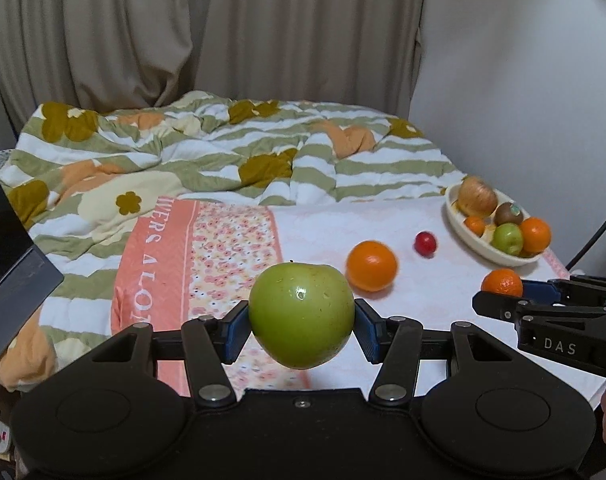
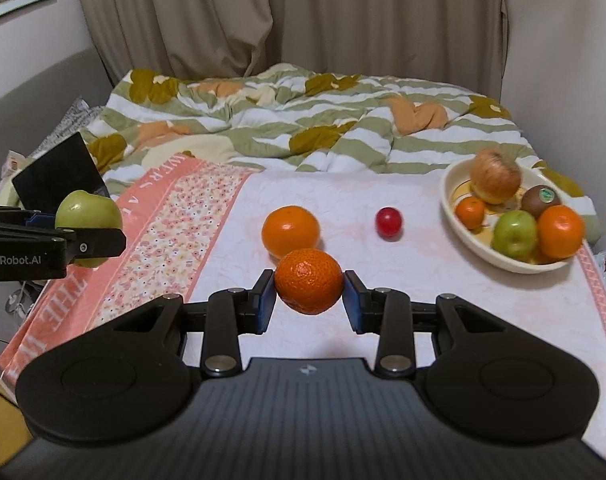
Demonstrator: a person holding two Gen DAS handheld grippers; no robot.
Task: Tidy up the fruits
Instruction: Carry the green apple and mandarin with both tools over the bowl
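My left gripper (image 1: 301, 316) is shut on a green apple (image 1: 301, 314) and holds it above the pink cloth; the apple also shows at the left of the right wrist view (image 2: 87, 216). My right gripper (image 2: 309, 298) is shut on a bumpy mandarin (image 2: 309, 286), which also shows in the left wrist view (image 1: 502, 282). A smooth orange (image 2: 291, 230) and a small red fruit (image 2: 389, 222) lie loose on the white cloth. A cream bowl (image 2: 451, 216) at the right holds several fruits: a reddish apple (image 2: 496, 176), a kiwi (image 2: 539, 200), a green apple (image 2: 515, 234) and oranges.
The cloth (image 2: 383, 320) covers a table set against a bed with a rumpled flowered quilt (image 2: 303, 120). A dark flat object (image 2: 59, 172) stands at the left. Curtains and a wall are behind. The cloth's right edge lies just past the bowl.
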